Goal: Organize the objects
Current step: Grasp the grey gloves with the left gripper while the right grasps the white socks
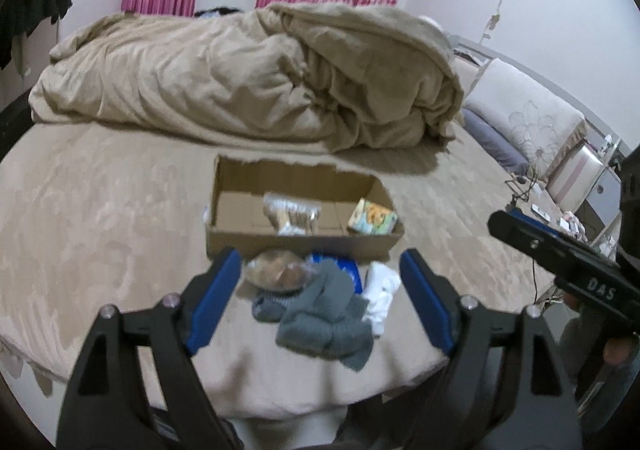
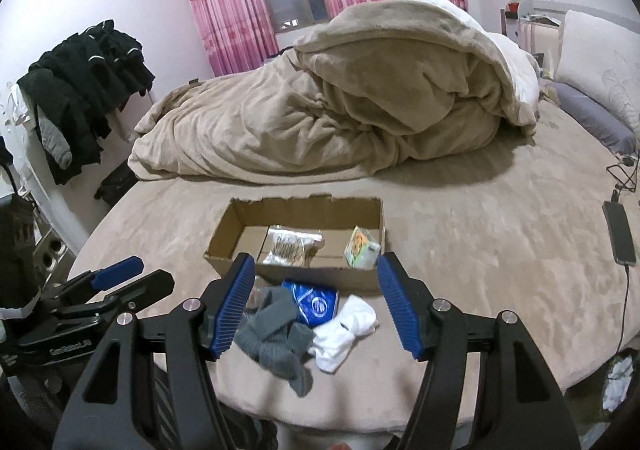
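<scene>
Left wrist view: the left gripper [image 1: 320, 290] hangs over the near edge of the bed [image 1: 100, 230], its blue-padded fingers [image 1: 216, 298] spread wide apart with nothing between them but air. Below and between them lies a small heap: grey socks [image 1: 324, 318] nearest, white socks [image 1: 382, 292] just to their right, a blue packet [image 1: 340, 270] partly under the grey ones, and a clear-wrapped brownish packet [image 1: 276, 270] at the left. Just beyond the heap stands an open cardboard box [image 1: 296, 242] with a torn far wall. Inside it lie a clear bag of sticks [image 1: 290, 211] in the middle and a small colourful pack [image 1: 372, 217] at the right end. A rumpled beige blanket [image 1: 260, 77] fills the far side of the bed. The right gripper [image 1: 500, 217] enters from the right edge; from here I cannot tell how its fingers stand.

Right wrist view: the right gripper [image 2: 316, 306] hangs over the same heap, fingers [image 2: 398, 310] wide apart and holding nothing. The grey socks [image 2: 276, 342] touch the white socks [image 2: 344, 330], the blue packet [image 2: 314, 302] behind them, close to the box [image 2: 240, 217]. The left gripper [image 2: 120, 278] shows at the left, its fingers parted. A phone [image 2: 619, 238] on a cable lies far right on the bed.
</scene>
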### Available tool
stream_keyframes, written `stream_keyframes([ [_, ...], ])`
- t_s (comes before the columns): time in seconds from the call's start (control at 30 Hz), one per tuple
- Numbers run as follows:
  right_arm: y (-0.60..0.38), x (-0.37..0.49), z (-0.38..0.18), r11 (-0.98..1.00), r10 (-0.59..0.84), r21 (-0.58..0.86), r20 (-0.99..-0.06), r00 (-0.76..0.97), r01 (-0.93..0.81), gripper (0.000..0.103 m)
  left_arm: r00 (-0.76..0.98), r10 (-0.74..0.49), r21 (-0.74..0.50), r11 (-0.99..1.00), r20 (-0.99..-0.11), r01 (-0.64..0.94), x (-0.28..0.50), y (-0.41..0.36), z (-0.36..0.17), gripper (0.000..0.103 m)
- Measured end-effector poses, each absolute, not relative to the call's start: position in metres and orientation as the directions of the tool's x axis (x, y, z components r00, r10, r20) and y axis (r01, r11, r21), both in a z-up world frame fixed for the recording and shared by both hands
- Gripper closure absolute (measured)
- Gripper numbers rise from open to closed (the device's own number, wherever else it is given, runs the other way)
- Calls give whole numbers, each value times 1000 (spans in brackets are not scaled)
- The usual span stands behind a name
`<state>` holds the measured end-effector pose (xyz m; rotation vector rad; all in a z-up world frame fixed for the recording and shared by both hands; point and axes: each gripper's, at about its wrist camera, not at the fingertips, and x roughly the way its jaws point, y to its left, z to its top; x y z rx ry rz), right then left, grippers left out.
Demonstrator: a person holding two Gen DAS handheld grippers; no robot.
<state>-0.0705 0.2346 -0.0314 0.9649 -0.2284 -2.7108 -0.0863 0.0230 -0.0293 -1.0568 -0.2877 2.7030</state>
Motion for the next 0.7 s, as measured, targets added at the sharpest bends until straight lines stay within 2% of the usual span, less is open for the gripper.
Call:
stream_keyframes([
  [0.7,233,-84,-103,-960,-277,233,-704,-654,155,36,-594,274,-251,-960,-756,-124,-95,48,-113,20],
])
